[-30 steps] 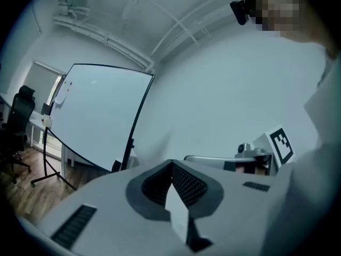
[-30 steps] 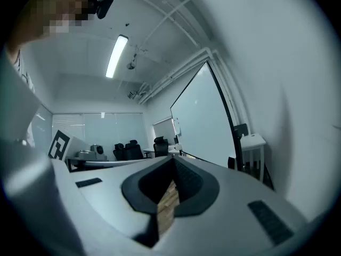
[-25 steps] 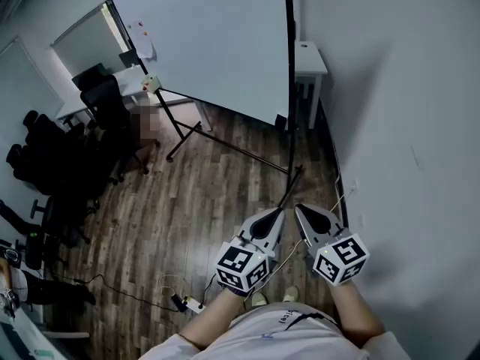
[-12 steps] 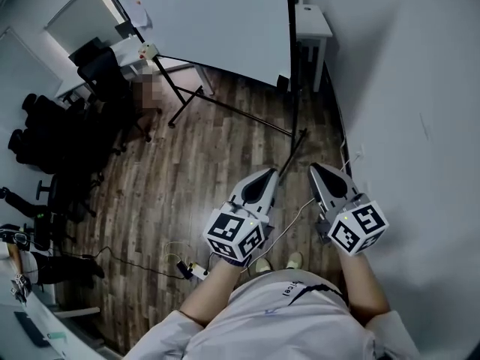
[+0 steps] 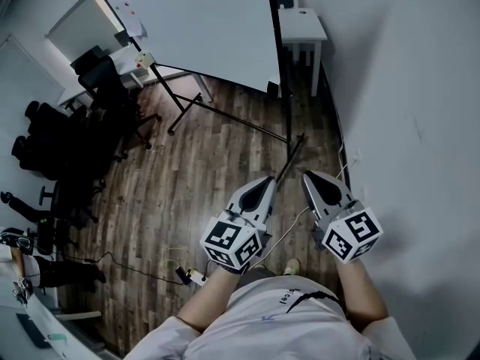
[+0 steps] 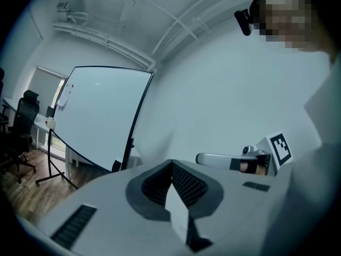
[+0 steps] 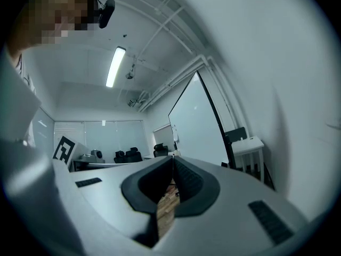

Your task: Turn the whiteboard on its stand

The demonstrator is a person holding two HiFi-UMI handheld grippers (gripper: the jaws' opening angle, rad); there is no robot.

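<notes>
The whiteboard is a large white panel on a black stand, standing on the wood floor at the far end of the room. Its long foot bar runs across the floor. My left gripper and right gripper are held side by side in front of the person's body, well short of the board. Both are shut with nothing in them. The left gripper view shows the shut jaws with the whiteboard beyond on the left. In the right gripper view the whiteboard rises beyond the shut jaws.
A white side table stands behind the board against the right wall. Several black office chairs crowd the left side by a desk. A power strip and its cables lie on the floor near the person's feet.
Both grippers stay shut and side by side. The head view has shifted, so the whiteboard sits a little further left and the grippers a little higher in the picture.
</notes>
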